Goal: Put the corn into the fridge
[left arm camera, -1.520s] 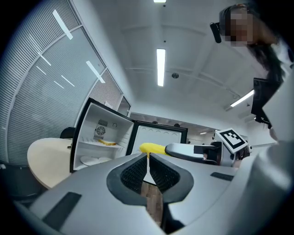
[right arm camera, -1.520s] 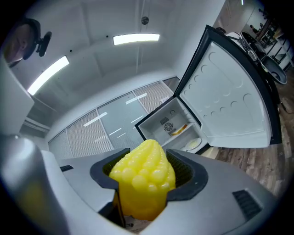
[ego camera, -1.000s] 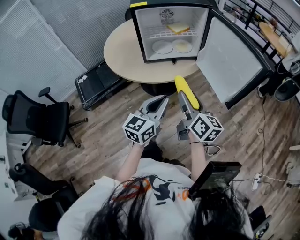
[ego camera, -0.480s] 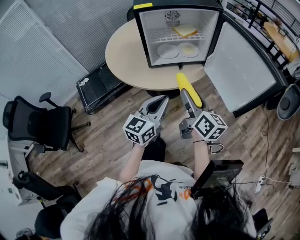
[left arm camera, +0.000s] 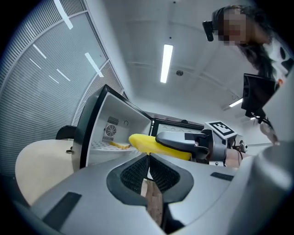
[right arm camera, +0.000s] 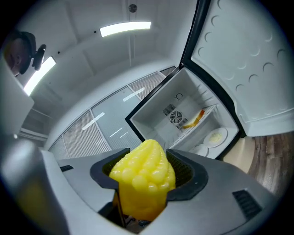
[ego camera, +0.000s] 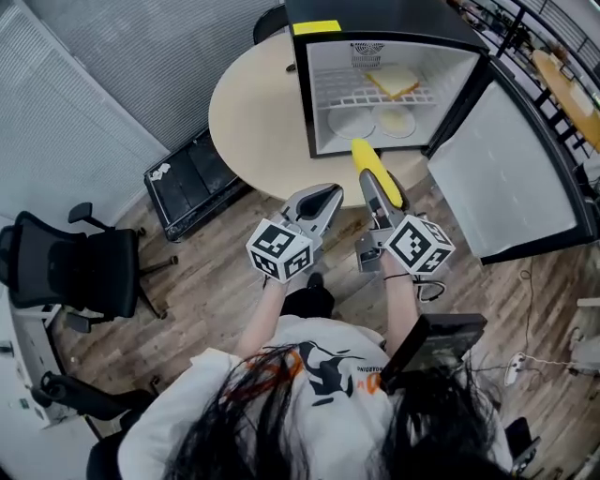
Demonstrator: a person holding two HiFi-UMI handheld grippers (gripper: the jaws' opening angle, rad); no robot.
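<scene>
Starting with the table: it carries the fridge at its right edge, with the cavity turned toward you. The door stands swung wide open to the right, so no opening step is left. Inside, two plates lie side by side on the cavity floor. A bread slice rests on the shelf above them.

Task status:
- Done, as far as the views show: the corn is picked up and the fridge is open.
- Not yet done: the corn is outside the fridge. You hold it in the air near the open front, tip aimed at the cavity.
- Left, by judgement: advance the corn into the cavity, set it down on a free spot clear of the plates, release it and withdraw. Closing the door may follow.

Fingers:
- Right gripper: the fingers stand wide apart and clamp the corn. The pads press on both sides of the cob, and most of its length projects forward past the fingertips.
- Left gripper: the fingers are together with nothing between them. It touches nothing and sits just left of the right gripper, pointing the same way.
</scene>
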